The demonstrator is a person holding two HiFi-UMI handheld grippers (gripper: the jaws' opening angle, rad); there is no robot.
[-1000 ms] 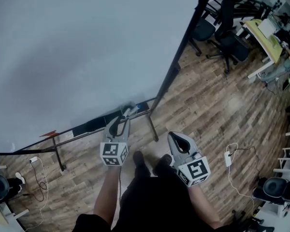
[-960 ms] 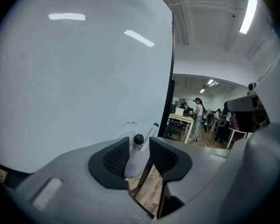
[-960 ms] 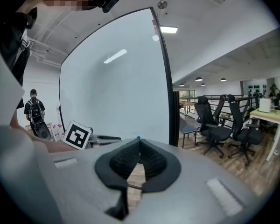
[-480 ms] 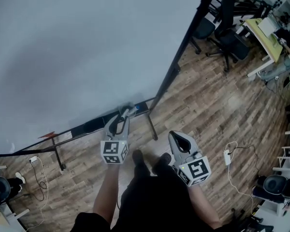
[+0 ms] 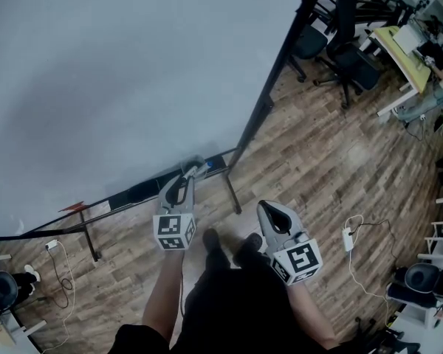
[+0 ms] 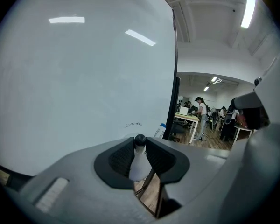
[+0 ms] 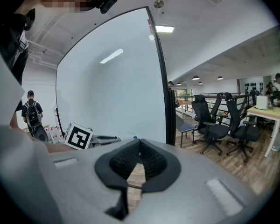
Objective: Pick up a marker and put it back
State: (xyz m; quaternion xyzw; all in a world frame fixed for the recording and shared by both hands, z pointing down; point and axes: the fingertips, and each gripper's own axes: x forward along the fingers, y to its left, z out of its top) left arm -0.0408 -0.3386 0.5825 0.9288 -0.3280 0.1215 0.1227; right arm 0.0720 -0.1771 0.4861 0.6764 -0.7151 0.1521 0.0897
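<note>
Left gripper view alone shows the marker [image 6: 136, 162] plainly: its white body is clamped between the pads of the left tool [image 6: 140, 146], whose jaws have just been closing, and its black cap is seen above the pad tips, close in front of the whiteboard [image 6: 74, 78]. In the head view the left tool [image 5: 186, 177] is held at the ledge [image 5: 136, 192] along the board's lower edge, near its right-hand end, but the marker is too small there to be made out. In the right gripper view the right tool [image 7: 139, 143] is seen with its pads pressed together and nothing between them. In the head view the right tool [image 5: 269, 209] is held apart from the board, over the wooden floor [image 5: 317, 161]. A person with a backpack [image 7: 31, 115] is shown only by the right gripper view, and a person standing at a desk [image 6: 201, 113] only by the left gripper view. One marker, one whiteboard and two tools are counted. Two office chairs [image 7: 209, 120] are counted in the right gripper view.
</note>
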